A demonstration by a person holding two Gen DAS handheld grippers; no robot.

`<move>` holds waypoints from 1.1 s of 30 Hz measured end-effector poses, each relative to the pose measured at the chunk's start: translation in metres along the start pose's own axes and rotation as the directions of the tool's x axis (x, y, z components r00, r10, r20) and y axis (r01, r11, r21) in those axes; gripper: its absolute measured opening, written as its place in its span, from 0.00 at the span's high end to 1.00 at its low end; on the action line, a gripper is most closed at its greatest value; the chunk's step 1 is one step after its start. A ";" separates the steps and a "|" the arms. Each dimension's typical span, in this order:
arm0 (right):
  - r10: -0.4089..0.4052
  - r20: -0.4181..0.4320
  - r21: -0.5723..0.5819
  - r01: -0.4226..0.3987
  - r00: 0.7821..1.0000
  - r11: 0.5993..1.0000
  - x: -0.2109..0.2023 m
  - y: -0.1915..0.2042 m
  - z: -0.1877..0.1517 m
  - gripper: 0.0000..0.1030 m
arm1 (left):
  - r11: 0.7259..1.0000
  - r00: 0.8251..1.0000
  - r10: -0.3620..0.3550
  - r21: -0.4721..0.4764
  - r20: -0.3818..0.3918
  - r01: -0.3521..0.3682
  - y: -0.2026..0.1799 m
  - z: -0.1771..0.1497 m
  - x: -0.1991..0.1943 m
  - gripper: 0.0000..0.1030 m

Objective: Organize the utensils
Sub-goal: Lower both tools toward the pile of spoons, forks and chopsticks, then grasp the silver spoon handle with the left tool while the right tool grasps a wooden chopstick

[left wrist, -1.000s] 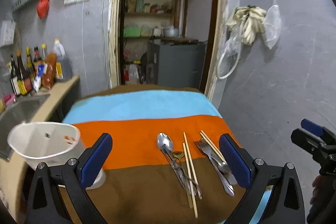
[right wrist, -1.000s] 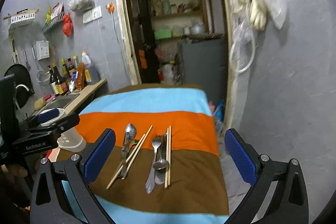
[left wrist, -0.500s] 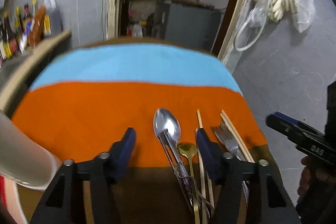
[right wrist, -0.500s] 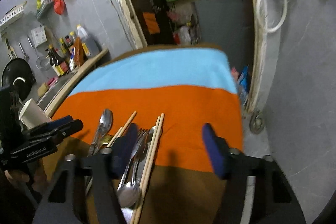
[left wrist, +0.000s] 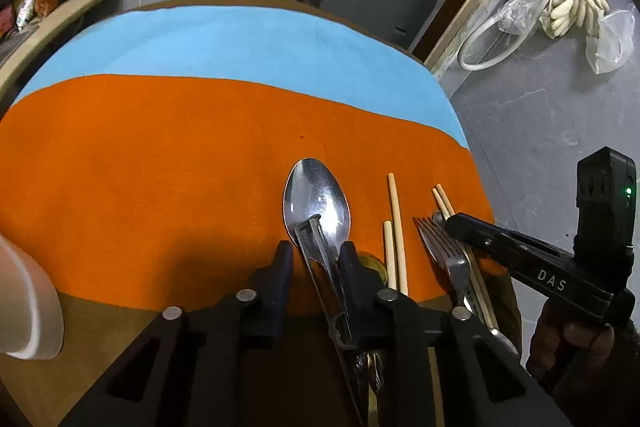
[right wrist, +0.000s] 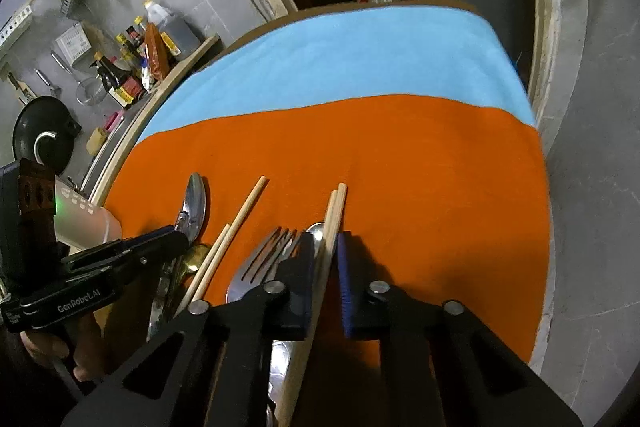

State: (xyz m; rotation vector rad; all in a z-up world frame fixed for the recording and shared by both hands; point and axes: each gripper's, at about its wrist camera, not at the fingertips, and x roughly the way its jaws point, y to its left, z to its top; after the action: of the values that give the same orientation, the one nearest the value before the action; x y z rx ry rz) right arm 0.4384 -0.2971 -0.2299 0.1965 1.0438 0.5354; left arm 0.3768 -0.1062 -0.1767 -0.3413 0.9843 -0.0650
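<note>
On the orange stripe of the striped cloth (left wrist: 160, 167) lie the utensils. My left gripper (left wrist: 316, 267) hangs low over a large steel spoon (left wrist: 316, 199). Its jaws are closing with the spoon's handle between them, and a gap still shows on the left side. My right gripper (right wrist: 326, 259) is closing on a pair of wooden chopsticks (right wrist: 336, 203), its pads against them. Between the two grippers lie forks (right wrist: 264, 255), a second pair of chopsticks (right wrist: 240, 215) and a small gold spoon (right wrist: 196, 255). The right gripper's tip (left wrist: 454, 225) also shows in the left wrist view, over the forks (left wrist: 444, 247).
A white holder (left wrist: 28, 307) stands at the cloth's left edge. Beyond it a wooden counter (right wrist: 160, 87) carries sauce bottles (right wrist: 120, 79). The table ends at the right over grey floor (right wrist: 592, 187). A blue stripe (right wrist: 360, 67) covers the far half, with a doorway behind.
Both grippers came down and forward over the utensils. Their jaws went from wide open to narrow, the left around the big spoon's handle, the right around a pair of chopsticks.
</note>
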 end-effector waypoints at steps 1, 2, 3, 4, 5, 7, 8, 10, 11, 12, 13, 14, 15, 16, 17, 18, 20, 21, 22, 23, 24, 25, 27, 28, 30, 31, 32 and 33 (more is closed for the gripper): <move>-0.001 -0.005 0.002 0.001 1.000 1.000 0.002 0.002 0.001 0.93 | 1.000 1.000 -0.008 -0.005 -0.010 0.008 0.001 0.001 0.001 0.82; 0.000 -0.011 0.007 0.000 1.000 1.000 0.001 0.002 0.001 0.94 | 1.000 1.000 -0.013 -0.014 -0.020 0.013 0.002 0.002 0.001 0.82; 0.002 -0.014 0.017 -0.002 1.000 1.000 0.001 0.002 0.001 0.94 | 1.000 1.000 -0.019 -0.019 -0.025 0.018 0.002 0.002 0.001 0.83; 0.010 -0.015 0.029 -0.009 1.000 1.000 0.000 0.001 0.002 0.94 | 0.999 0.999 -0.030 -0.027 -0.029 0.029 0.003 0.003 -0.001 0.83; 0.019 -0.012 0.044 -0.018 1.000 0.999 -0.002 0.002 0.001 0.94 | 0.999 0.999 -0.041 -0.035 -0.030 0.040 0.004 0.003 -0.002 0.83; 0.036 0.001 0.057 -0.036 0.999 0.998 -0.006 0.000 -0.001 0.94 | 0.996 0.998 -0.063 -0.057 -0.027 0.062 0.008 0.003 -0.006 0.84; 0.040 0.006 0.060 -0.040 0.999 0.997 -0.008 0.000 -0.001 0.94 | 0.995 0.997 -0.076 -0.067 -0.024 0.075 0.009 0.003 -0.008 0.84; 0.050 0.016 0.057 -0.051 0.999 0.997 -0.012 0.001 -0.001 0.94 | 0.993 0.996 -0.092 -0.081 -0.015 0.091 0.012 0.003 -0.013 0.85; 0.052 0.016 0.057 -0.053 0.998 0.997 -0.013 0.000 -0.001 0.94 | 0.992 0.995 -0.098 -0.085 -0.010 0.096 0.013 0.002 -0.016 0.85; 0.055 0.017 0.058 -0.056 0.998 0.997 -0.015 0.000 -0.002 0.95 | 0.991 0.995 -0.104 -0.087 -0.008 0.103 0.014 0.002 -0.017 0.85; 0.056 0.018 0.055 -0.057 0.998 0.997 -0.015 0.002 -0.002 0.97 | 0.990 0.994 -0.110 -0.090 -0.006 0.109 0.015 0.001 -0.020 0.85; 0.054 0.014 0.052 -0.055 0.998 0.997 -0.016 0.000 -0.003 0.99 | 0.989 0.993 -0.117 -0.091 -0.005 0.116 0.016 0.000 -0.021 0.86; 0.046 0.004 0.047 -0.046 0.999 0.998 -0.014 0.001 -0.003 0.99 | 0.989 0.993 -0.119 -0.092 -0.005 0.118 0.016 0.000 -0.021 0.86; 0.046 0.000 0.047 -0.046 0.999 0.998 -0.013 0.002 -0.004 0.99 | 0.989 0.993 -0.119 -0.093 -0.005 0.118 0.017 0.000 -0.021 0.86; 0.045 -0.006 0.047 -0.044 0.999 0.998 -0.012 0.000 -0.004 0.99 | 0.988 0.992 -0.123 -0.096 -0.005 0.122 0.017 0.000 -0.022 0.86; 0.042 -0.014 0.050 -0.042 0.999 0.998 -0.011 -0.001 -0.004 0.99 | 0.987 0.992 -0.126 -0.097 -0.003 0.126 0.018 0.000 -0.023 0.86; 0.030 -0.014 0.043 -0.029 0.999 0.999 -0.013 0.000 -0.006 0.99 | 0.986 0.991 -0.136 -0.097 0.006 0.135 0.018 0.000 -0.025 0.86; 0.015 -0.009 0.035 -0.015 1.000 0.999 -0.016 0.002 -0.005 0.99 | 0.986 0.991 -0.136 -0.097 0.007 0.136 0.019 0.000 -0.026 0.86; -0.001 -0.002 0.027 0.001 1.000 1.000 -0.019 0.002 -0.005 0.99 | 0.986 0.991 -0.134 -0.099 0.007 0.134 0.020 -0.001 -0.026 0.86; -0.010 0.002 0.020 0.010 1.000 1.000 -0.020 0.003 -0.004 0.99 | 0.986 0.992 -0.129 -0.105 0.002 0.128 0.021 -0.001 -0.024 0.86; -0.015 0.005 0.017 0.015 1.000 1.000 -0.022 0.001 -0.003 0.99 | 0.986 0.992 -0.124 -0.110 -0.003 0.123 0.022 -0.002 -0.023 0.86; -0.028 0.005 0.015 0.028 1.000 0.999 -0.024 0.000 -0.001 0.99 | 0.986 0.993 -0.119 -0.117 -0.010 0.117 0.024 -0.003 -0.022 0.86; -0.047 0.002 0.017 0.047 0.999 0.999 -0.024 -0.004 0.001 0.98 | 0.985 0.993 -0.116 -0.132 -0.019 0.113 0.027 -0.004 -0.018 0.86; -0.058 -0.003 0.020 0.058 0.998 0.998 -0.023 -0.007 0.002 0.98 | 0.985 0.994 -0.111 -0.133 -0.024 0.107 0.027 -0.004 -0.017 0.86; -0.054 -0.013 0.024 0.054 0.998 0.998 -0.020 -0.012 0.004 0.95 | 0.987 0.994 -0.100 -0.129 -0.034 0.095 0.028 -0.006 -0.014 0.86; -0.052 -0.023 0.021 0.052 0.998 0.998 -0.018 -0.013 0.005 0.93 | 0.987 0.995 -0.097 -0.129 -0.037 0.092 0.028 -0.006 -0.013 0.86; -0.054 -0.033 0.016 0.054 0.998 0.998 -0.016 -0.013 0.005 0.90 | 0.988 0.995 -0.092 -0.126 -0.040 0.086 0.027 -0.005 -0.012 0.87; -0.056 -0.036 0.011 0.056 0.998 0.998 -0.015 -0.012 0.005 0.90 | 0.989 0.995 -0.087 -0.123 -0.042 0.081 0.028 -0.006 -0.012 0.90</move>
State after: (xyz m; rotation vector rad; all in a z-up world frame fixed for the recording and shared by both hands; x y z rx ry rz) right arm 0.4406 -0.3144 -0.2211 0.1681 1.0845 0.4834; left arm 0.3630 -0.0789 -0.1789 -0.4952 1.0226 -0.0904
